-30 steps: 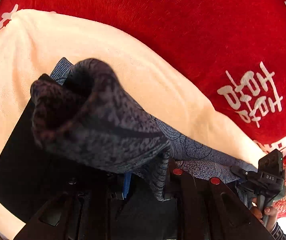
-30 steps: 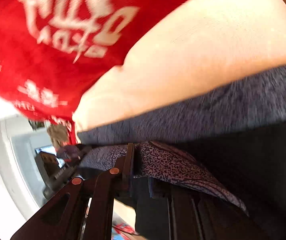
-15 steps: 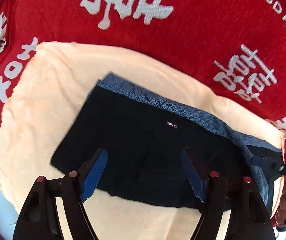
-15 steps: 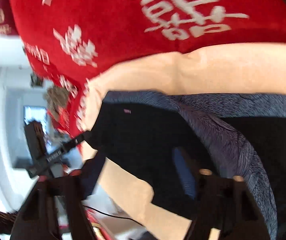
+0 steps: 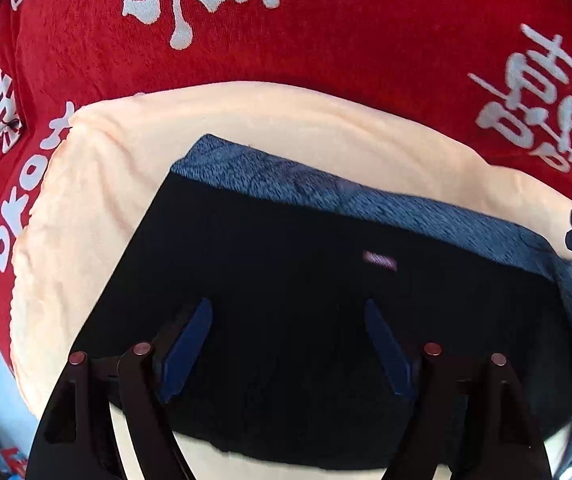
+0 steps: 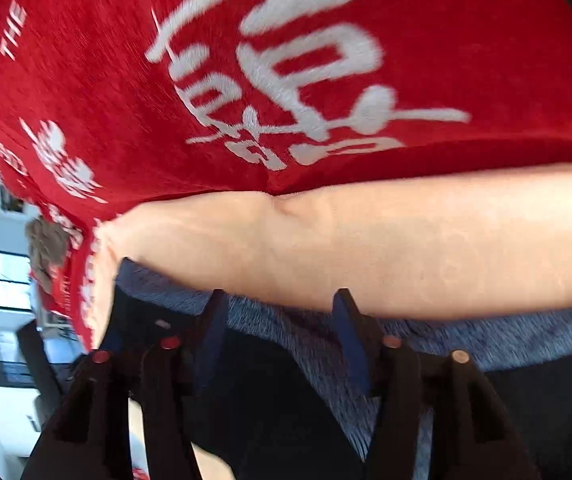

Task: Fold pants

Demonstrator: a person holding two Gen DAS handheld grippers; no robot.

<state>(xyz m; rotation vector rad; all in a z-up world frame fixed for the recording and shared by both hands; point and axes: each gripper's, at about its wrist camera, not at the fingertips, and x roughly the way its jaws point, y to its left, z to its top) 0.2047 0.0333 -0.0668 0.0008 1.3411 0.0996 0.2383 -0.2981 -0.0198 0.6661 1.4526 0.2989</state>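
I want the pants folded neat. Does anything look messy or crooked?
A little. The black pants lie folded on the peach towel, but their fuzzy blue lining peeks out along the far edge, so the layers don't line up. Nothing looks torn or spilled.

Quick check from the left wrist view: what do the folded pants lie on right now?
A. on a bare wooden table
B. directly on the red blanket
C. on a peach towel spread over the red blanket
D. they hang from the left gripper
C: the dark pants lie flat on the peach towel, which shows on three sides of them, with the red blanket beyond it.
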